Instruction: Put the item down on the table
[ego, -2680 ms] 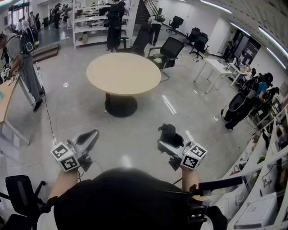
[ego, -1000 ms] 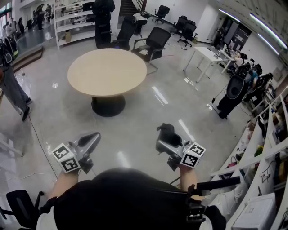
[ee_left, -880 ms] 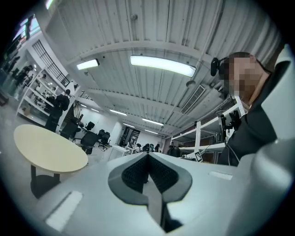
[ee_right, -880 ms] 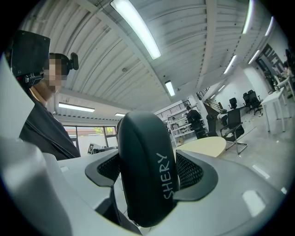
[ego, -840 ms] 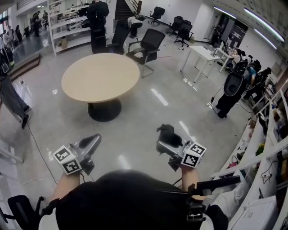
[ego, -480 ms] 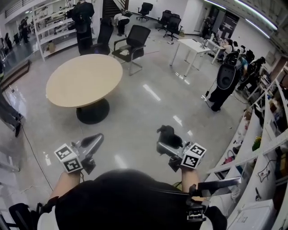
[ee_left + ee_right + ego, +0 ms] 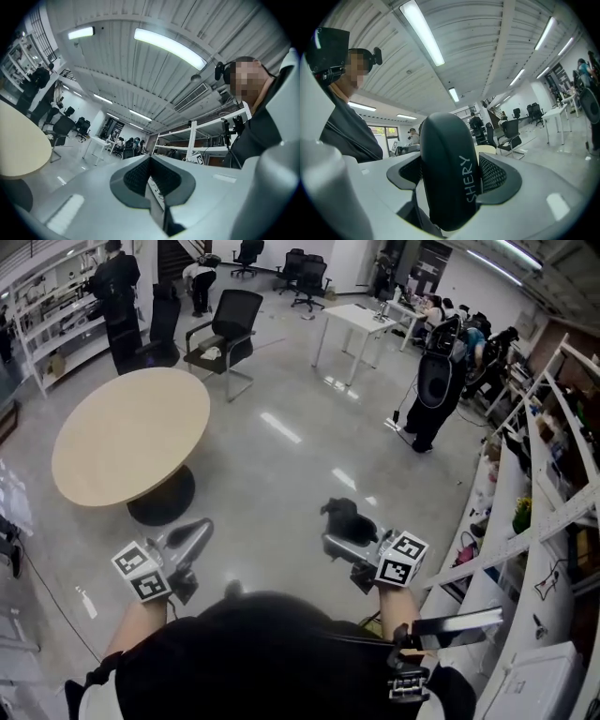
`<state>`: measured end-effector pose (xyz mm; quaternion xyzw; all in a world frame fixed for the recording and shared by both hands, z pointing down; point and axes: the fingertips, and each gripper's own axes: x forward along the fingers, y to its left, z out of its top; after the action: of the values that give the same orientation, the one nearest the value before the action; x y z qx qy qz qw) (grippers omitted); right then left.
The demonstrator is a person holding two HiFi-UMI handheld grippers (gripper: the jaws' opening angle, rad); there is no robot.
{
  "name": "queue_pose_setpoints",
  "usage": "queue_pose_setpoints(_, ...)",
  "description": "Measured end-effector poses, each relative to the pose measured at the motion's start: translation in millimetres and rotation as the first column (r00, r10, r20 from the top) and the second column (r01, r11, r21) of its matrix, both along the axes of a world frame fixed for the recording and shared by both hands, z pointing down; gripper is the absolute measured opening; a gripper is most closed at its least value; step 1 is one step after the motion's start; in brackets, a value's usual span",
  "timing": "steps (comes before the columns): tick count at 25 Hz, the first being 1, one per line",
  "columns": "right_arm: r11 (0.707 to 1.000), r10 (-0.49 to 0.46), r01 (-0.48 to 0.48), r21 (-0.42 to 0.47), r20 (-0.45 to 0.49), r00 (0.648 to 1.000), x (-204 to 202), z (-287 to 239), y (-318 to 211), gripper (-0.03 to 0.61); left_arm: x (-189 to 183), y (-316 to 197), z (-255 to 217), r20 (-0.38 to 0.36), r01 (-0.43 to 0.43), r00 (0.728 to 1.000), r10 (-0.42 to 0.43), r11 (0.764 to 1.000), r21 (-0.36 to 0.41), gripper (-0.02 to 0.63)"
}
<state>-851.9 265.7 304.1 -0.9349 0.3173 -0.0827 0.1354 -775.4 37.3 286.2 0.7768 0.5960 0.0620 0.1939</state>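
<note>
A black rounded item (image 7: 447, 173) with white lettering stands upright between the pads of my right gripper (image 7: 454, 176), which is shut on it. In the head view the same black item (image 7: 339, 514) pokes out of the right gripper (image 7: 343, 524) at waist height above the glossy floor. My left gripper (image 7: 192, 533) is held level with it on the left. Its pads (image 7: 140, 176) meet with nothing between them. The round beige table (image 7: 131, 432) stands some way off, ahead and to the left, apart from both grippers.
A black office chair (image 7: 225, 329) stands behind the table and a white desk (image 7: 361, 320) farther back. Metal shelving (image 7: 553, 474) with clutter runs along the right. People (image 7: 441, 381) stand near the shelves, another person (image 7: 117, 296) at the far left.
The head view has swung to the right, so the round table has slid leftward in the picture. Both grippers hold the same pose, and the black item stays gripped.
</note>
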Motion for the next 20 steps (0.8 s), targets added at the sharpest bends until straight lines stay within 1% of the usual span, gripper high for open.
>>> queue_pose_setpoints(4, 0.998, 0.051, -0.052, -0.029, -0.019, 0.999, 68.7, -11.8, 6.1, 0.374, 82.7, 9.1, -8.9, -0.025, -0.042, 0.999, 0.041, 0.999, -0.019, -0.005)
queue_pose_setpoints(9, 0.995, 0.092, -0.095, -0.044, -0.054, 0.994, 157.9, -33.2, 13.0, 0.374, 182.4, 12.8, -28.4, -0.092, -0.077, 0.993, 0.075, 0.997, -0.017, -0.005)
queue_pose_setpoints(13, 0.994, 0.106, -0.108, -0.026, -0.071, 0.992, 220.2, -40.4, 14.0, 0.374, 248.7, 10.9, -34.4, -0.093, -0.078, 0.993, 0.077, 0.997, -0.011, -0.005)
queue_pose_setpoints(16, 0.994, 0.105, -0.107, -0.033, -0.051, 0.993, 257.8, -36.2, 22.1, 0.374, 289.0, 17.7, -34.0, -0.079, -0.072, 0.994, 0.070, 0.997, -0.012, -0.003)
queue_pose_setpoints(20, 0.994, 0.110, -0.110, -0.008, -0.035, 0.993, 302.0, -29.4, 50.9, 0.374, 330.0, 37.3, -22.4, -0.055, -0.059, 0.997, 0.060, 0.998, 0.005, -0.005)
